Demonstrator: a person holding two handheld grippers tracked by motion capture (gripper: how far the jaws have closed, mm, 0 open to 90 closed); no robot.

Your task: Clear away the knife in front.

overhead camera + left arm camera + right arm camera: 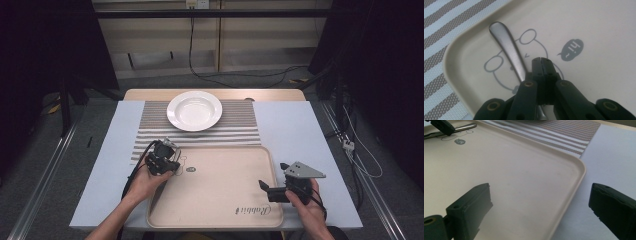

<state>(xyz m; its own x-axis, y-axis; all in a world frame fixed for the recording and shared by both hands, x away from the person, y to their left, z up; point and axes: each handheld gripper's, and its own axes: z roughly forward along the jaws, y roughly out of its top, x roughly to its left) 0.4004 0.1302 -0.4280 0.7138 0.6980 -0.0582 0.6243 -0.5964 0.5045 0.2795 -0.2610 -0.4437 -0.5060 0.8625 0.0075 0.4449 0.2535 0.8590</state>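
1. Grip comes first: the left gripper (541, 65) is sitting low over the near-left corner of the beige tray (220, 200), its jaws pressed together. A metal utensil handle (507, 50) is running under them and off toward the tray's rim. Whether the jaws are actually pinching the handle or merely closed beside it, I cannot tell from the left gripper view; judging by the overlap, the hold is probably on the hidden part of the utensil.
2. Lifting straight up and slowly is the safer way, since a smooth, thin handle is likely to swivel or slip.
3. Standing by at the tray's right edge, the right gripper (272, 191) is spread wide with nothing between its jaws; keeping it clear is giving the left room.
4. Waiting farther off on the striped placemat (150, 132) is an empty white plate (194, 110), a plausible destination for the utensil.
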